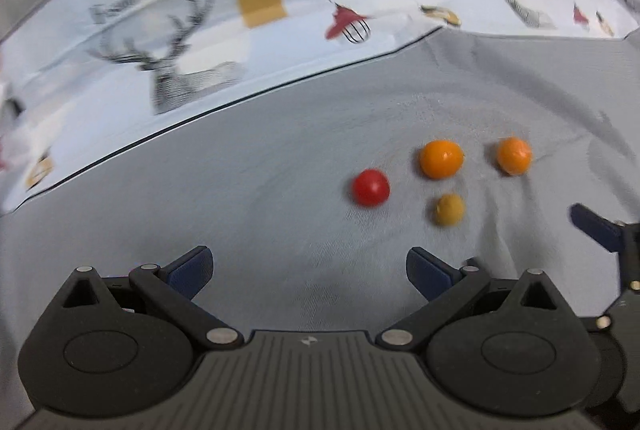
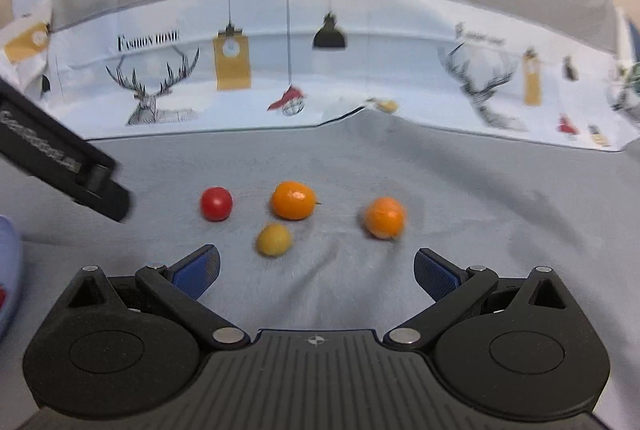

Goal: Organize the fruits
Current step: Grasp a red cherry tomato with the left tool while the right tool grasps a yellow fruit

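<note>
Covering the whole table, a wrinkled grey cloth (image 2: 460, 198) runs back to a white printed backdrop (image 2: 280, 70) of stags and lamps. Both claws hover low over it, the left gripper (image 1: 308, 270) and right gripper (image 2: 316, 272) each spread wide with nothing between their blue pads. Ahead lie four fruits, close but apart: two oranges (image 2: 293, 200) (image 2: 384, 217), a red tomato (image 2: 216, 203), and nearest, a small yellow fruit (image 2: 274, 239)

A staged tabletop set rather than a lived-in room: wrinkled grey cloth (image 2: 440, 190) covers the table, and a printed backdrop (image 2: 360, 70) of deer and lamps stands along its far edge
</note>
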Tool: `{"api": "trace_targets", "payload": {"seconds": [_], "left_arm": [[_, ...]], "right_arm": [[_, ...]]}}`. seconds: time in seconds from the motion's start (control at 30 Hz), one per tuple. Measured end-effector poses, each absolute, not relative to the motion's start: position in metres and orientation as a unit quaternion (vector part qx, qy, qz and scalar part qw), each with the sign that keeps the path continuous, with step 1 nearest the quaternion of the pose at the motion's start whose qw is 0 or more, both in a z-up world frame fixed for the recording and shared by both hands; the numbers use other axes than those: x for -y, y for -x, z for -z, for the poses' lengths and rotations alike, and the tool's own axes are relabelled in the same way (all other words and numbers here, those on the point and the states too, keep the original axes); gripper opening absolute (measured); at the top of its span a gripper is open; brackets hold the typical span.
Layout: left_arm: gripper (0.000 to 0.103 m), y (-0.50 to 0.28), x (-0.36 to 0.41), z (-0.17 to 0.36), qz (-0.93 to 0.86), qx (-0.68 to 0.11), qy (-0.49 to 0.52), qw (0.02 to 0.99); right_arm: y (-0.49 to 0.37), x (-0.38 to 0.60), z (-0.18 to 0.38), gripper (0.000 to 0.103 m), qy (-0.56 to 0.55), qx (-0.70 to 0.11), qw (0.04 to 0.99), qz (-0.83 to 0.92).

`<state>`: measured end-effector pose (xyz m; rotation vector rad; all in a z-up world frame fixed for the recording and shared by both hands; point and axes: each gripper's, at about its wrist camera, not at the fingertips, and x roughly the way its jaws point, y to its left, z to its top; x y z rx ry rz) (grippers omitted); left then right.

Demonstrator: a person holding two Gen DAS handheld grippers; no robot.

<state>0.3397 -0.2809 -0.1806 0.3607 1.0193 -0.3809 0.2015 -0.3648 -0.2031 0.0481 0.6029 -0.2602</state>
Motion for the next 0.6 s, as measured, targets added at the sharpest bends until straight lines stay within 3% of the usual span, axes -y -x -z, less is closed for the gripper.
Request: {"api": "trace_targets", "payload": {"seconds": [0.33,0.37,0.4,0.43,0.47,0.5,0.6], "left_arm": [[0.102,-0.413,0.323,0.247,0.18,-0.535,-0.166,0.808],[0.094,-0.413,0.321,0.248,0.184,-0.535,-0.156,0.81],[0.088,-0.411,0.318,0.245,0.19,-0.53,-0.142,0.814],[0.064,-0.407,0.317,0.241,0.196,-0.521,-0.14,0.819],[0.032,-0.403,0.318,0.236,0.212,-0.515,-0.147,0.818],[0.032,-0.401,0.32,0.234,0.217,-0.517,-0.153,0.814],[0.032,-0.391,0.318,0.222,0.224,-0.519,-0.143,0.812]], "right_arm": [[-0.268,0.378,0.256,0.102,-0.021,-0.326,0.942,0.073],[-0.267,0.379,0.255,0.097,-0.025,-0.324,0.943,0.07],[-0.266,0.379,0.255,0.081,-0.026,-0.32,0.945,0.067],[-0.263,0.377,0.253,0.069,-0.022,-0.311,0.948,0.066],[-0.263,0.377,0.25,0.043,-0.019,-0.307,0.95,0.062],[-0.261,0.376,0.249,0.028,-0.015,-0.304,0.951,0.061],[-0.26,0.379,0.246,0.028,-0.027,-0.298,0.952,0.065]]}}
